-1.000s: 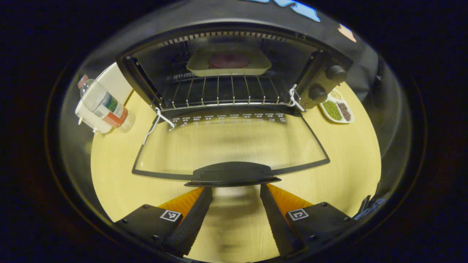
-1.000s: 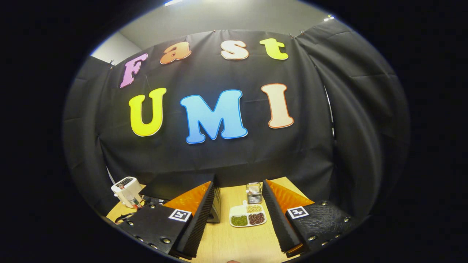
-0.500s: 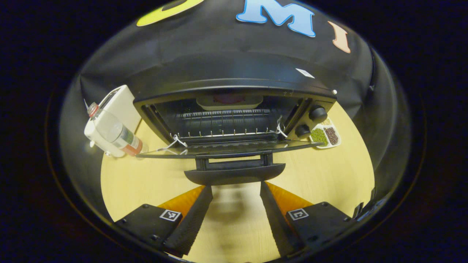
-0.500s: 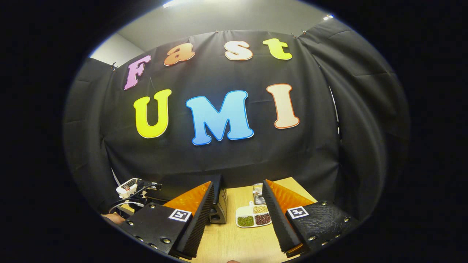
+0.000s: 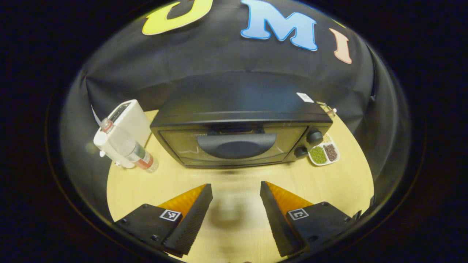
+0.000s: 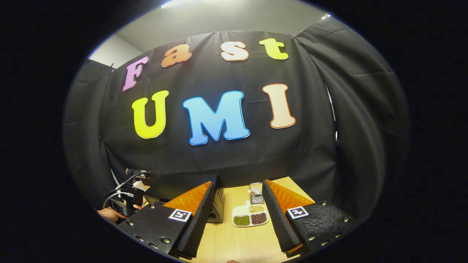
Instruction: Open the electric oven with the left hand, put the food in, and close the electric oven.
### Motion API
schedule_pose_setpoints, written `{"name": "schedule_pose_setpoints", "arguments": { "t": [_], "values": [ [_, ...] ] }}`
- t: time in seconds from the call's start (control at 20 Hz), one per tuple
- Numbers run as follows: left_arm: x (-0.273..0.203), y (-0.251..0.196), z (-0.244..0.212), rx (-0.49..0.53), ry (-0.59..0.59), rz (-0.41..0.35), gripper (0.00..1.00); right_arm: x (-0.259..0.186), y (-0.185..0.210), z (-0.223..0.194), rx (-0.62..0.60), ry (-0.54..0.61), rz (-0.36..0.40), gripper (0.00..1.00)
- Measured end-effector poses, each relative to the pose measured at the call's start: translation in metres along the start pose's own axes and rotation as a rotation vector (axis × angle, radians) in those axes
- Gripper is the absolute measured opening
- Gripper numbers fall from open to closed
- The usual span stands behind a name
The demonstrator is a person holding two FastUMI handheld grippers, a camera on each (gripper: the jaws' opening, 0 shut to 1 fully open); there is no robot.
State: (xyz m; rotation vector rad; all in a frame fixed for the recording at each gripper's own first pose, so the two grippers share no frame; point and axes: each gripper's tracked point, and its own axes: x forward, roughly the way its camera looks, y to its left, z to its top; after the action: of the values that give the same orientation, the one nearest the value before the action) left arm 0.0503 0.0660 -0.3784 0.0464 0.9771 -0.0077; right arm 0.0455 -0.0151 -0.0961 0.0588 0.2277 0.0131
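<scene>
The black electric oven (image 5: 237,124) stands on the wooden table with its glass door shut and the curved door handle (image 5: 236,145) up against the front. The food inside is hidden behind the door. My left gripper (image 5: 234,215) hangs open in front of the oven, some way back from the handle, with nothing between its fingers. In the right gripper view, my right gripper (image 6: 236,219) is open and empty above the table, with the oven's right side (image 6: 218,204) showing just past its left finger. The other gripper (image 6: 131,191) and a hand (image 6: 108,214) show at the far left.
A white toaster (image 5: 126,124) and a plastic bottle (image 5: 128,148) lying against it sit left of the oven. A white divided dish of beans (image 5: 323,153) (image 6: 249,216) lies to the oven's right, with a small wire holder (image 6: 255,193) behind it. Black cloth walls surround the table (image 5: 329,182).
The oven door went from lying flat open to fully shut. My left gripper rose with it and then drew back from the handle. The right gripper barely moved.
</scene>
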Motion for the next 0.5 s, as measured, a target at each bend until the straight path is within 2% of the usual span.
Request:
{"name": "schedule_pose_setpoints", "arguments": {
  "t": [0.15,0.25,0.3,0.35,0.4,0.5],
  "values": [
    [-0.03,-0.007,0.034,-0.029,-0.175,-0.007,0.9,0.0,0.001,0.009,0.0,-0.01,0.026,0.8],
    [-0.066,-0.006,0.07,-0.028,-0.369,0.042,0.9,0.001,0.003,0.014,0.002,-0.012,0.052,0.81],
    [-0.09,-0.008,0.089,-0.03,-0.474,0.056,0.96,0.002,0.003,0.019,-0.004,-0.021,0.062,0.81],
    [-0.119,-0.012,0.106,-0.035,-0.574,0.062,0.93,0.003,0.003,0.023,-0.015,-0.033,0.073,0.8],
    [-0.147,-0.019,0.122,-0.033,-0.672,0.066,0.96,0.003,0.004,0.029,-0.029,-0.044,0.081,0.8],
    [-0.201,-0.031,0.145,-0.009,-0.82,0.09,0.96,0.002,0.007,0.037,-0.05,-0.054,0.099,0.8]
  ]
}}
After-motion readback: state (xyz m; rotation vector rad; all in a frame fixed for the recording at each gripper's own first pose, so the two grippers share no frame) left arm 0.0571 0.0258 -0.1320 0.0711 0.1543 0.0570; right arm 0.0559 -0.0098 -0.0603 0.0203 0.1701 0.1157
